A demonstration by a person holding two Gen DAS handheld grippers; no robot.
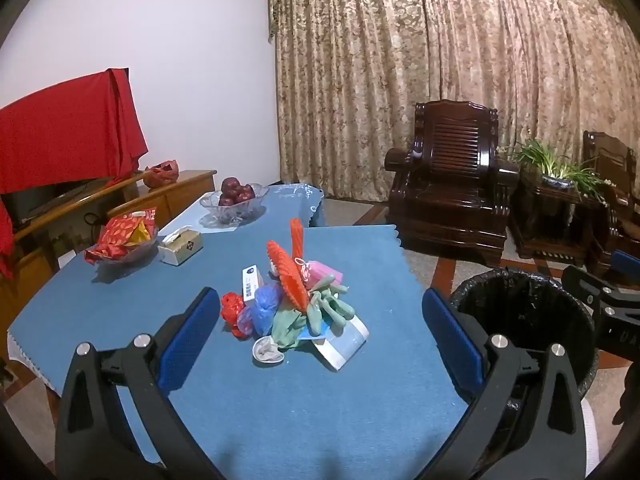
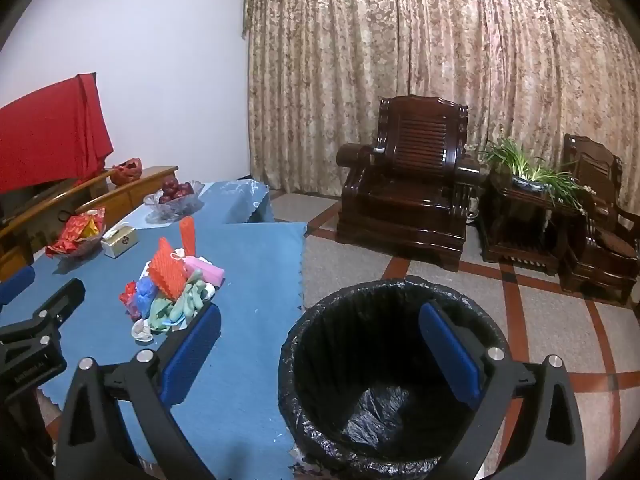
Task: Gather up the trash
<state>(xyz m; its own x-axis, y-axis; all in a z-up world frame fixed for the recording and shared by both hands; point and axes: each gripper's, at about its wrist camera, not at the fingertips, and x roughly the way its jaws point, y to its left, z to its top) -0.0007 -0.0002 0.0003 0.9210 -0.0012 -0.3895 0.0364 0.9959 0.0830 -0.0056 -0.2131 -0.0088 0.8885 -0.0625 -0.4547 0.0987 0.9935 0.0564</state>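
The room is lit softly from above, not very bright. Both pictures are round at the edges, with black corners, and straight things like the curtain (image 1: 460, 60) bend there. Small soft shadows sit under the bowls on the table (image 1: 280, 400). The dark chair (image 2: 404, 196) shines in spots. The inside of the bin (image 2: 384, 380) is very dark. Far things look a bit fuzzy.

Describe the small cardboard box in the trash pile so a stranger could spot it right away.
Start at the blue-clothed table and find the colourful trash pile at its middle. On the pile's far left side a small white cardboard box stands upright, the only stiff, printed item there, above a crumpled red bag.
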